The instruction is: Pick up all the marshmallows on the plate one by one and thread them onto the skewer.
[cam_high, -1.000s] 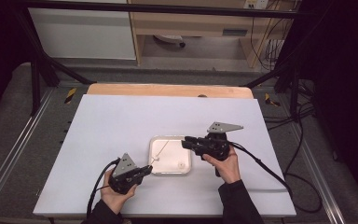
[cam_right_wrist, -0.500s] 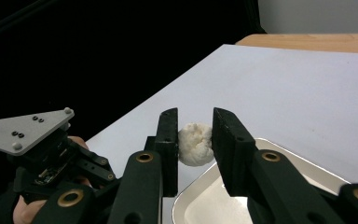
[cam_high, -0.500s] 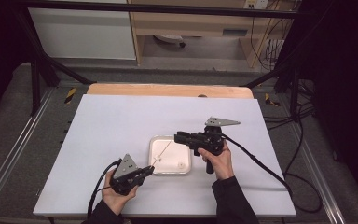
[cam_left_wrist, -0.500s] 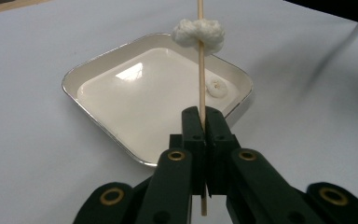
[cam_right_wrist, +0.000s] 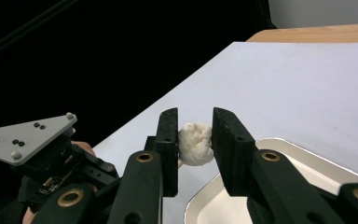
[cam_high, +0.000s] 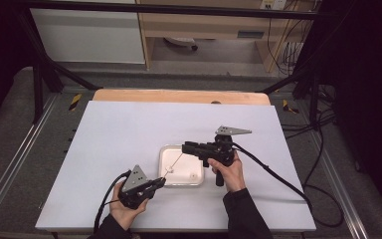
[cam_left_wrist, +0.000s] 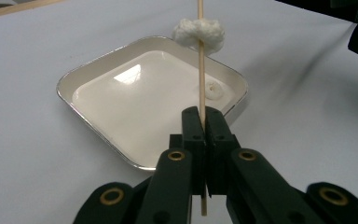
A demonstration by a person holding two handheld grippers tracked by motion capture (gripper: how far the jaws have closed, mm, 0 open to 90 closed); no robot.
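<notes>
1. High view: white table [cam_high: 129, 134] with a shallow white tray [cam_high: 165, 177] near its middle; left gripper [cam_high: 151, 186] at the tray's near left corner, right gripper [cam_high: 188, 147] above the tray's far right side.
2. Left gripper view: jaws clenched on a thin wooden skewer [cam_left_wrist: 200, 70], upright between the pads, lower end below them.
3. Same view: white marshmallow [cam_left_wrist: 199, 33] threaded on the skewer, above the tray's far rim; a second small white piece [cam_left_wrist: 213, 89] inside the tray, near its far corner.
4. Right gripper view: right gripper [cam_right_wrist: 195, 140] grasping the marshmallow [cam_right_wrist: 195, 143], both pads against its sides, above the tray's edge; left gripper's grey plate [cam_right_wrist: 23, 136] at lower left.
</notes>
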